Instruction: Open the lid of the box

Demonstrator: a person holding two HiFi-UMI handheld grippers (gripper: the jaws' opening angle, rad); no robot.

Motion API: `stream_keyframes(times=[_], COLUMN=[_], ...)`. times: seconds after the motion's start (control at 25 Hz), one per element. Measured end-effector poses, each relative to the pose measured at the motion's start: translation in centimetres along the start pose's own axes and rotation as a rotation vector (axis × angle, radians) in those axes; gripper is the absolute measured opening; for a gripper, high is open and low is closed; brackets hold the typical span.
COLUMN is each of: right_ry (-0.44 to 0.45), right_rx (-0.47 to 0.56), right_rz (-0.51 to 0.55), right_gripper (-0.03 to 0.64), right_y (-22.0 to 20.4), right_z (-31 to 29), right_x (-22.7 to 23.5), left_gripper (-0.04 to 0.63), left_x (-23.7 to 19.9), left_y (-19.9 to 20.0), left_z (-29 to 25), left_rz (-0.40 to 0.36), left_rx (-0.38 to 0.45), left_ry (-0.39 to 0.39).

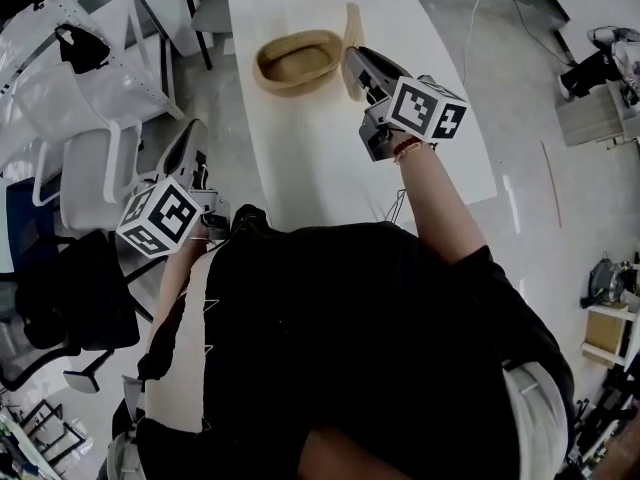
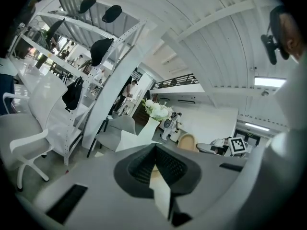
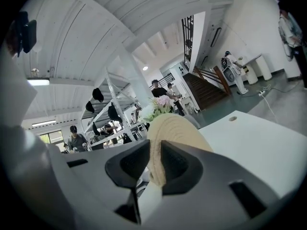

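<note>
On each gripper you are carrying a marker cube, the right one [image 1: 428, 108] and the left one [image 1: 160, 218], and each face is showing a black and white square pattern.

The woven box [image 1: 300, 80] is sitting on the far part of the white table [image 1: 330, 168]. It is oval and it is standing open, and inside it only its own woven bottom is showing.

Your right gripper [image 1: 353, 61] is reaching over the table, just to the right of the box. Its jaws are clenching the edge of the woven lid [image 1: 351, 23], partly closed, with the pads pressing on both faces. You are holding the lid on its edge, beside the right rim of the box. In the right gripper view the lid [image 3: 172, 128] is rising between the pads of the gripper [image 3: 156, 150].

Your left gripper [image 1: 190, 146] is hanging off the left side of the table, near a white chair [image 1: 90, 178], well apart from the box. Its jaws [image 2: 154, 147] are closing on each other, with nothing between them.
</note>
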State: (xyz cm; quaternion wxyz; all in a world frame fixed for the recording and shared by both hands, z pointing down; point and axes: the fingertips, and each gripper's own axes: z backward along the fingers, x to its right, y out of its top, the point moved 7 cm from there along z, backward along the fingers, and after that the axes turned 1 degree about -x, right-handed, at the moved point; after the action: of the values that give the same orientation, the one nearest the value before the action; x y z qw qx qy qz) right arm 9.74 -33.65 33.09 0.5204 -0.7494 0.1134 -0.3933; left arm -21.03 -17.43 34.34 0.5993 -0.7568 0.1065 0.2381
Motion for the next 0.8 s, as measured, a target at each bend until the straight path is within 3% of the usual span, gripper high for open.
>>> stream_keyframes(times=[0.8], right_ry=[-0.232], right_rx=[0.105], right_rz=[-0.022], right_gripper=[0.077], right_y=[-2.1], right_z=[5.1], right_x=[-1.6], left_gripper=[0.009], left_x=[-2.2], left_y=[0.8], left_z=[-1.9], left_rz=[-0.024], left_rx=[-0.094], left_ry=[-0.177])
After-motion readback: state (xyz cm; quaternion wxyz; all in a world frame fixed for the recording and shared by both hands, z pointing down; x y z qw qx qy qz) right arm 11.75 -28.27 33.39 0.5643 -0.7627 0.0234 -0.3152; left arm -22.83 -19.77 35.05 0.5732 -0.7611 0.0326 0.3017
